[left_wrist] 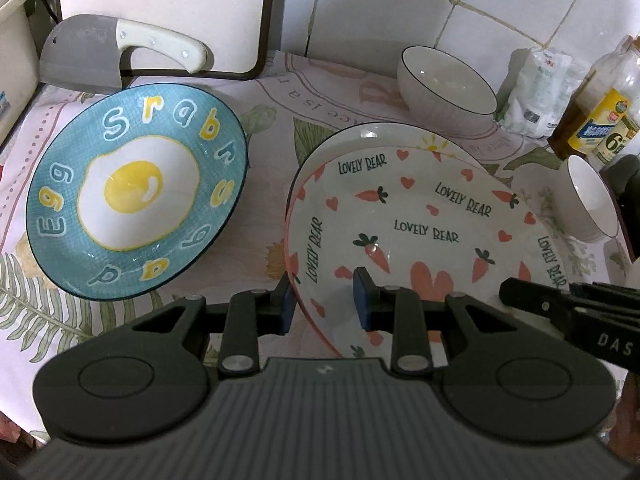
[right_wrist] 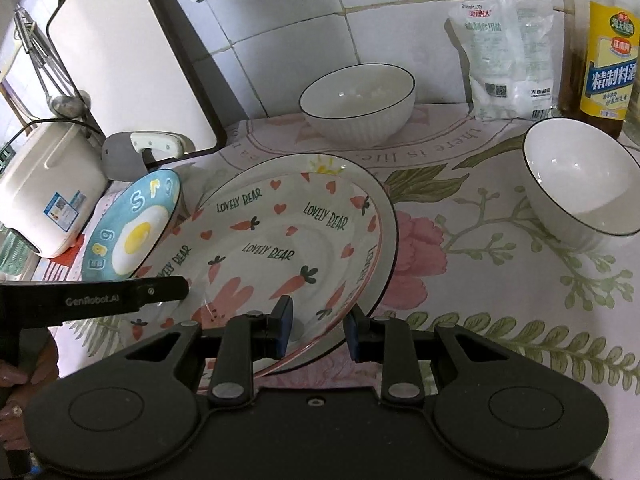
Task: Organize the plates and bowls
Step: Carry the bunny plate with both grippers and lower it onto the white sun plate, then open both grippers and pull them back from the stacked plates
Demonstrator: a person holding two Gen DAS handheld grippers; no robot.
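A white "Lovely Bear" carrot plate lies stacked on a dark-rimmed plate at centre; both also show in the right wrist view. A blue egg plate sits to the left. Two white bowls stand at the back and the right. My left gripper is open, its jaws astride the carrot plate's left rim. My right gripper is open, its jaws astride the stacked plates' near rim.
A cleaver and a white cutting board lean at the back left. A rice cooker stands far left. A salt bag and sauce bottles stand at the back right. A floral cloth covers the counter.
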